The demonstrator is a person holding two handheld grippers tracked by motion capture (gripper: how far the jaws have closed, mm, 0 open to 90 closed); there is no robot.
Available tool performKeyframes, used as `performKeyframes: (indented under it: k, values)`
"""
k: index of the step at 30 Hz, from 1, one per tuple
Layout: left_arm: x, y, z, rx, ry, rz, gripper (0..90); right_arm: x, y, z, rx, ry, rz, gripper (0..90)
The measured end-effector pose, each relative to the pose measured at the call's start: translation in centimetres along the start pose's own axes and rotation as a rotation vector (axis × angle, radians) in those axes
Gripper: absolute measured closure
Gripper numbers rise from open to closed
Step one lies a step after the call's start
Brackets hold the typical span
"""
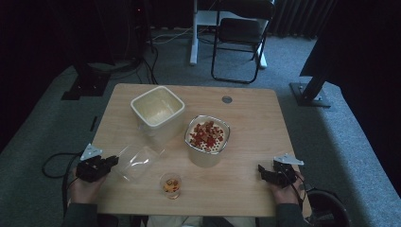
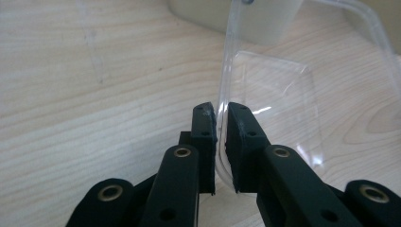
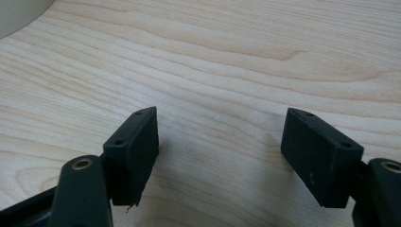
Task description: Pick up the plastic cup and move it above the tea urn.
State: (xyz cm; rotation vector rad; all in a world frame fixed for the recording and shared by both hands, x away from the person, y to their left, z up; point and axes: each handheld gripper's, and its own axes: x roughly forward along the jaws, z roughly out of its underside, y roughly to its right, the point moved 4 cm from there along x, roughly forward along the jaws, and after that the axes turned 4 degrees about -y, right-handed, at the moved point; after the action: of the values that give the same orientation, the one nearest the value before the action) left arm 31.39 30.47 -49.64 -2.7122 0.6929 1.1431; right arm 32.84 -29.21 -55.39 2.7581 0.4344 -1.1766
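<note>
Black ribbed pads of your left gripper (image 2: pixel 221 142) pinch the thin rim of the clear plastic container (image 2: pixel 279 104), which lies tipped on its side on the pale wood-grain table (image 2: pixel 94 94), stretching away beyond the jaws. Your right gripper (image 3: pixel 220 146) rests on bare wood with its jaws apart, gripping nothing. Ahead of your left gripper stands a cream square tub (image 1: pixel 157 108).

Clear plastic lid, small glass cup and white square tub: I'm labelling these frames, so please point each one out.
Clear plastic lid (image 2: pixel 274 94): left gripper view, on its flat panel.
Small glass cup (image 1: pixel 170 185): high view, on its side wall.
White square tub (image 1: pixel 180 105): high view, on its right rim.
</note>
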Motion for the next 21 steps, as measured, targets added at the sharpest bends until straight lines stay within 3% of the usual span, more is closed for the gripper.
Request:
performKeyframes:
  k: [5,10,21]
  values:
    - [-1.0,0.0,-0.3,0.013,0.034,0.052,84.6,0.0,0.0,0.0,0.000,0.000,0.000,27.8]
    - [-2.3,-0.2,-0.5,0.021,0.064,0.065,86.1,0.0,0.0,0.0,0.000,0.000,0.000,27.8]
    - [-4.7,-1.6,-0.7,0.002,0.115,0.006,86.9,0.0,0.0,0.0,0.000,0.000,0.000,27.8]
